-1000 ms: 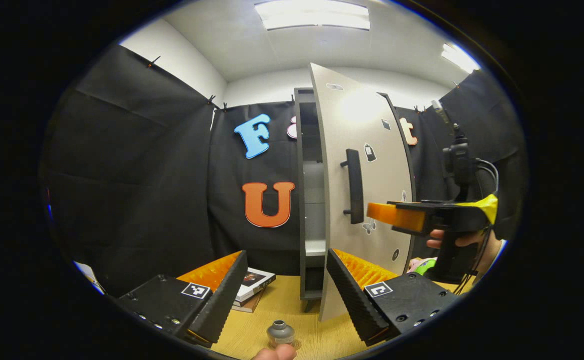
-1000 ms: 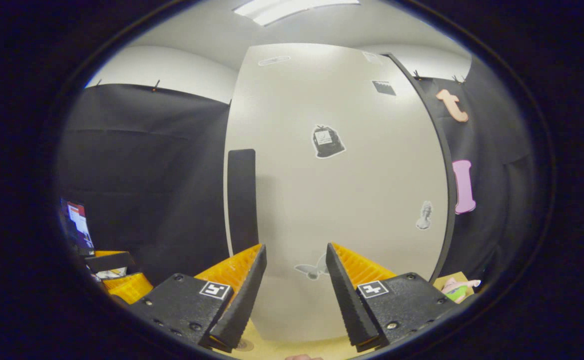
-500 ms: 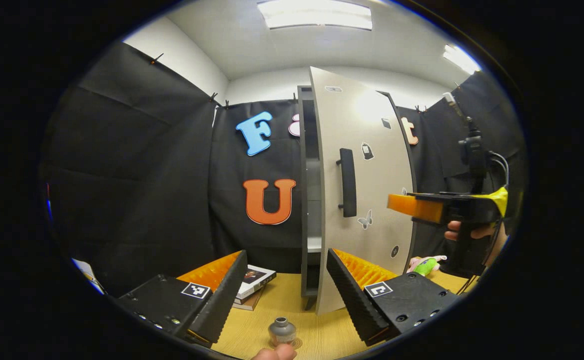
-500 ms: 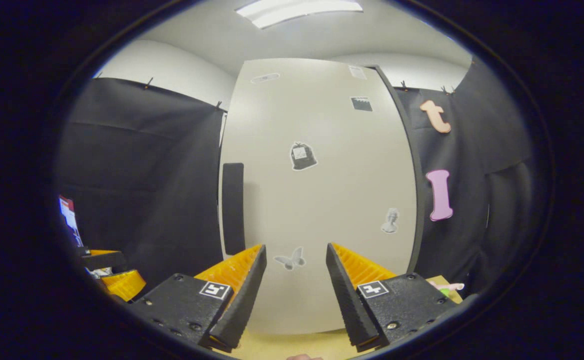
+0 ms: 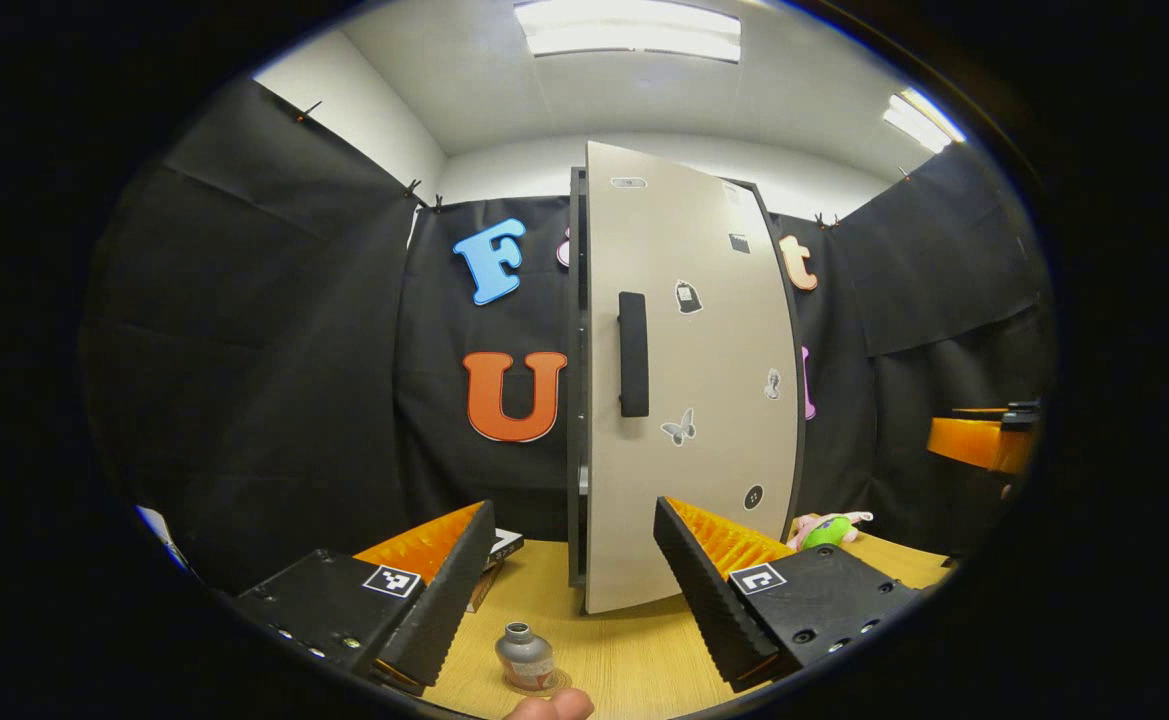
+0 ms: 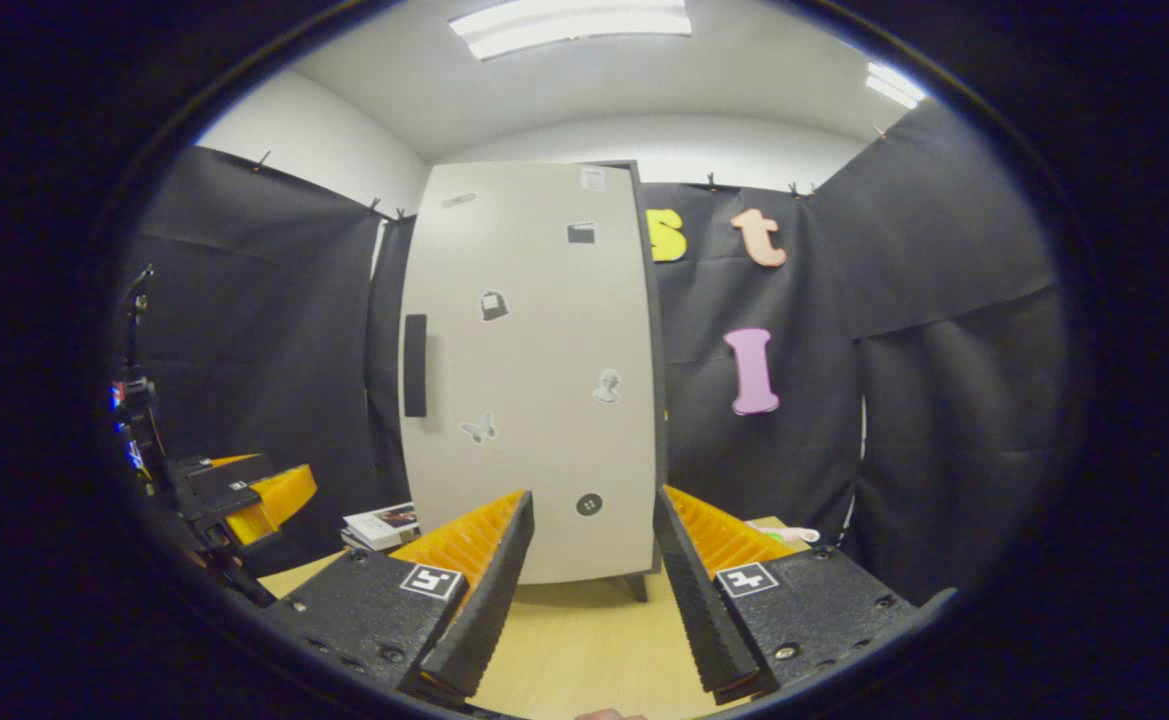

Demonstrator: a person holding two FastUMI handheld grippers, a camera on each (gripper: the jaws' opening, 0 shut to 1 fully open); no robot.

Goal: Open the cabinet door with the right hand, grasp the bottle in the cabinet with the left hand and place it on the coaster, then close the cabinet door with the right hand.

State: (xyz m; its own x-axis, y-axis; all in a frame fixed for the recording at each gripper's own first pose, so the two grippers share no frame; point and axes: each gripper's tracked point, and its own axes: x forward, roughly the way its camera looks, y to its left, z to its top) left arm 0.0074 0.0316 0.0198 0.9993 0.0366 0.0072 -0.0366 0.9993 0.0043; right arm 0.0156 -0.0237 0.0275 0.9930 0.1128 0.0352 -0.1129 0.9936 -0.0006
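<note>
One bottle [image 5: 526, 655], one cabinet [image 5: 684, 380], two books [image 6: 381, 526]

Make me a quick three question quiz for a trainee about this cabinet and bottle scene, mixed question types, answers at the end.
1. True or false: the bottle stands on the table, outside the cabinet.
2. The left tongs are: A) shut on the bottle, B) open and empty, C) gripping the door handle.
3. Fill in: the cabinet door looks nearly ____.

Key
1. True; a coaster seems to sit under it.
2. B. The right tongs are open too, off the door.
3. Shut; the left gripper view shows a thin gap at the door's handle edge.
</note>
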